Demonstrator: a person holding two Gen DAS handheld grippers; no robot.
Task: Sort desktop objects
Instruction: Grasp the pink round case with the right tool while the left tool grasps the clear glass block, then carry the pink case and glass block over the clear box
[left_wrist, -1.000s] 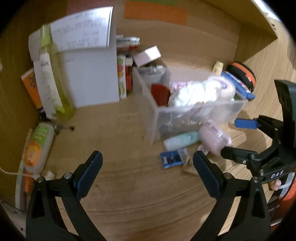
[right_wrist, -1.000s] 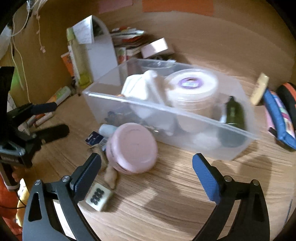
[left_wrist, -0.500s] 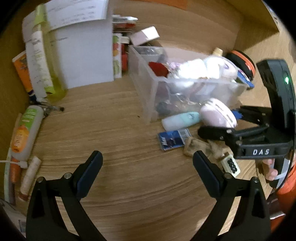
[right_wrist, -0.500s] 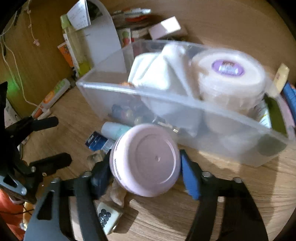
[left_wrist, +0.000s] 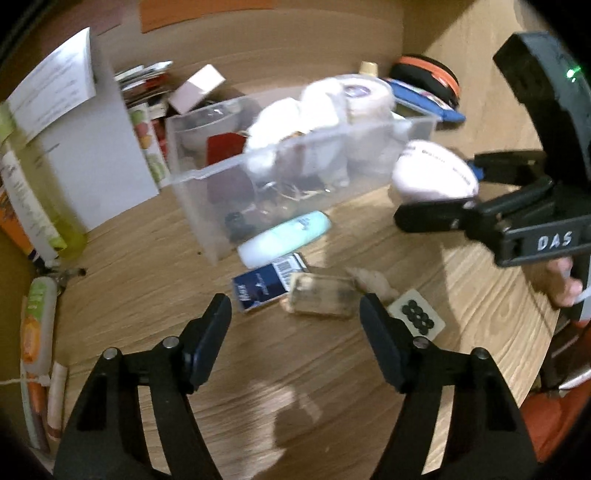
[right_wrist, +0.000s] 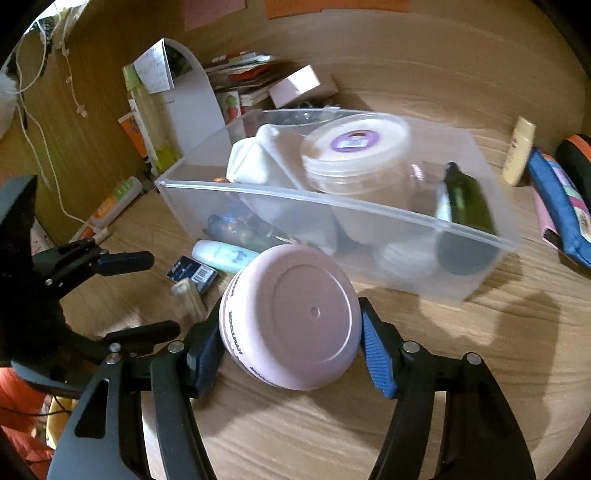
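Plastic, smooth and round: the pink jar (right_wrist: 291, 321) sits clamped in your right gripper (right_wrist: 291, 332), lifted at 6 o'clock of the clear bin (right_wrist: 332, 218). "DAS" marks that gripper's body. Your left gripper (left_wrist: 295, 328) gapes empty over the glossy blue packet (left_wrist: 267, 282).

Handheld two-finger grippers, pair, black frames with blue finger pads.

Left gripper (left_wrist: 295, 325): black angular arms with triangular cut-outs, silver screw heads at the pivots, dark blue pads (left_wrist: 380, 343). Right gripper (right_wrist: 291, 332): same black build, brighter blue ribbed pads (right_wrist: 375, 354), four silver screws; seen from the left camera its body carries white "DAS" lettering and a green indicator light. Bare fingers (left_wrist: 565, 291) of the person's hand grip its handle; orange fabric below, possibly a sleeve.
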